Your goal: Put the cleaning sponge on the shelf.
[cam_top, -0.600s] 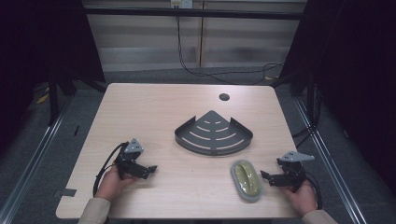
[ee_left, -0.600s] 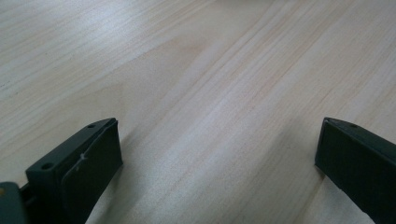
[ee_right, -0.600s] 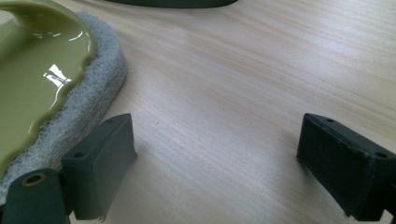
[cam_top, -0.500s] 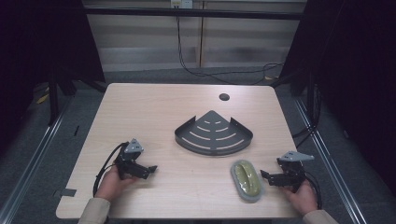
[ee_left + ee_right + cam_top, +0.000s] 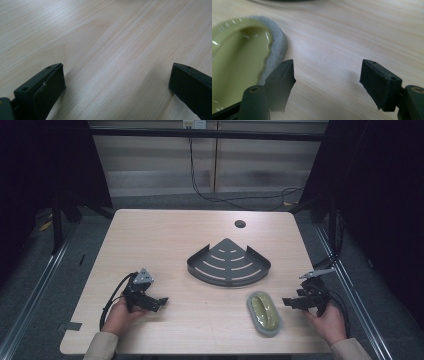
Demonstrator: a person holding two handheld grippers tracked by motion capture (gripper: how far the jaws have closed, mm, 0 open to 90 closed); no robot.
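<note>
High view: oval olive-green dish [image 5: 263,312], grey fuzzy rim; both grippers' fingers wide, empty.

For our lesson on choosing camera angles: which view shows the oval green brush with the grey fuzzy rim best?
The high view: the oval green brush with the grey fuzzy rim lies whole on the wooden table, just left of the right gripper. The right gripper view shows part of it, cut off at the left edge. The left gripper view shows bare tabletop.

No readable text, labels or signs
</note>
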